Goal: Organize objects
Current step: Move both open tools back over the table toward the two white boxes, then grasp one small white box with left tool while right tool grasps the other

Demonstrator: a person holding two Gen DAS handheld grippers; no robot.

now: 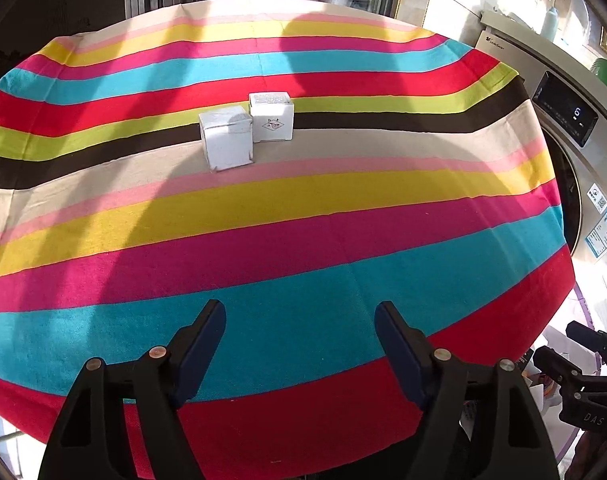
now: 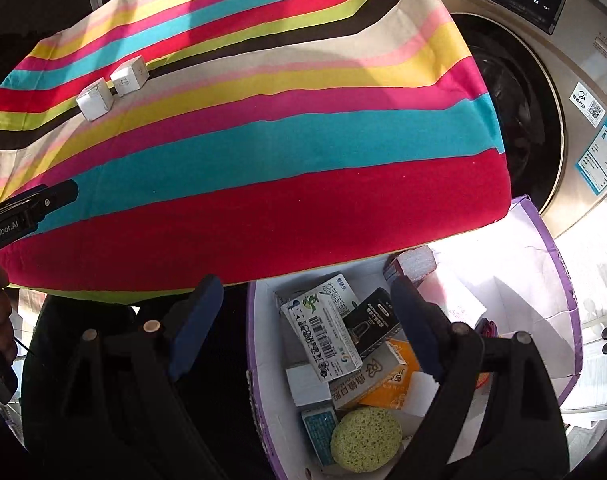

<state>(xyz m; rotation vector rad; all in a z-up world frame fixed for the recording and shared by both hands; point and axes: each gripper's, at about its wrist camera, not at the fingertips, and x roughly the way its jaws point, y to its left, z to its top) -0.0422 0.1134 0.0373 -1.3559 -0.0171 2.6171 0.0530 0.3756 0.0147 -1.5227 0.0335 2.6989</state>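
Two small white boxes sit on the striped cloth, toward its far side and well away from its near edge. The nearer white box (image 1: 226, 142) stands on the dark brown and cream stripes. The white box with print (image 1: 271, 116) stands just behind it, a little to the right. Their corners look like they touch, but I cannot tell for sure. From the right wrist view the same two sit close to the left edge of the cloth, the plain one (image 2: 94, 100) and the printed one (image 2: 129, 76).

The striped cloth (image 1: 303, 240) covers a table. It has red, blue, pink, yellow, green and brown bands.

The left gripper (image 1: 299, 320) hangs over the near edge of the cloth. Its blue fingers (image 1: 201, 352) are spread wide, with nothing between them.

The right gripper (image 2: 307, 300) is off the table, past the near right corner. It is up above a white bin with a purple rim (image 2: 559, 264). Its fingers are spread wide too and hold nothing.

Inside the bin lie many small packs. There is a green and white carton (image 2: 323, 336), a black pack (image 2: 373, 318), an orange carton (image 2: 387, 380) and a round green sponge (image 2: 365, 438).

A washing machine (image 2: 563, 128) stands behind the bin, beside the right edge of the table.
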